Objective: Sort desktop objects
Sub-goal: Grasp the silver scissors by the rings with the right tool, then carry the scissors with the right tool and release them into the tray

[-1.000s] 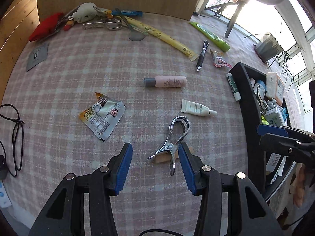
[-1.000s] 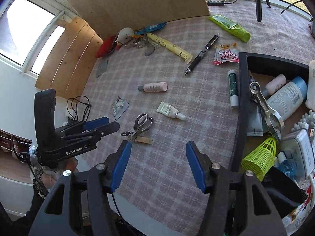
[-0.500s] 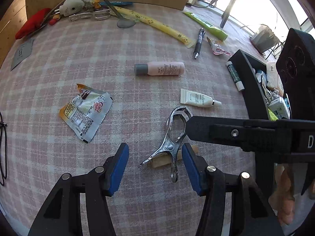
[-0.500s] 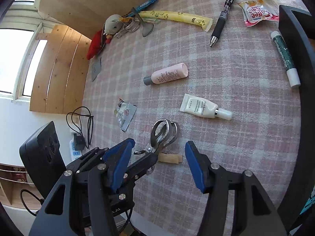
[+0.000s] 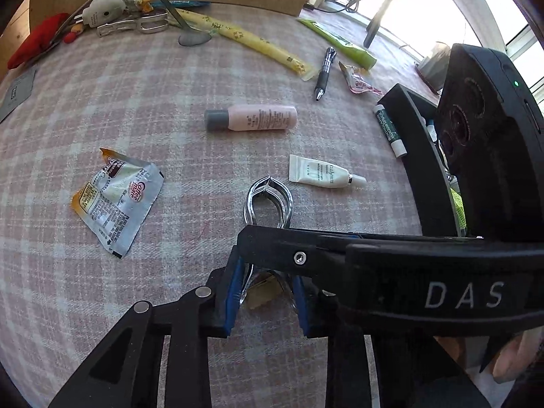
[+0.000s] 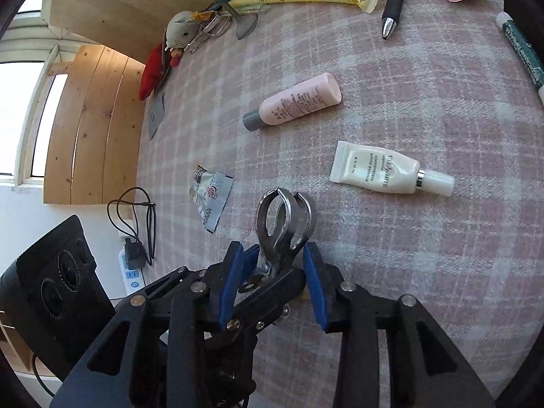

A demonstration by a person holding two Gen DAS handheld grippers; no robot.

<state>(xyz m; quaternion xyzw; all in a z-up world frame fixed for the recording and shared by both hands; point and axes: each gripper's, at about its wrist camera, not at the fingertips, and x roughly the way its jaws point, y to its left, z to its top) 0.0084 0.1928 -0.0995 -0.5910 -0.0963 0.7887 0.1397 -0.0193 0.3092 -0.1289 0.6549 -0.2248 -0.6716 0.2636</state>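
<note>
A shiny metal clip (image 5: 268, 200) lies on the plaid tablecloth, also in the right wrist view (image 6: 284, 224). My left gripper (image 5: 267, 289) has its blue pads closed around the clip's handles, over a small tan piece (image 5: 263, 294). My right gripper (image 6: 273, 282) reaches in from the right, its pads on either side of the same clip; its black finger (image 5: 306, 255) crosses the left wrist view and hides the clip's middle. Whether the right pads press the clip is unclear.
On the cloth lie a white tube (image 5: 323, 173), a pink bottle (image 5: 251, 118), a torn sachet (image 5: 115, 197), a pen (image 5: 324, 73) and a yellow stick pack (image 5: 251, 42). A black organizer tray (image 5: 421, 156) stands on the right. Clutter is at the far edge.
Both grippers moved in onto the metal clip and narrowed. The left one closed on its handles; the right one came across from the right side.
</note>
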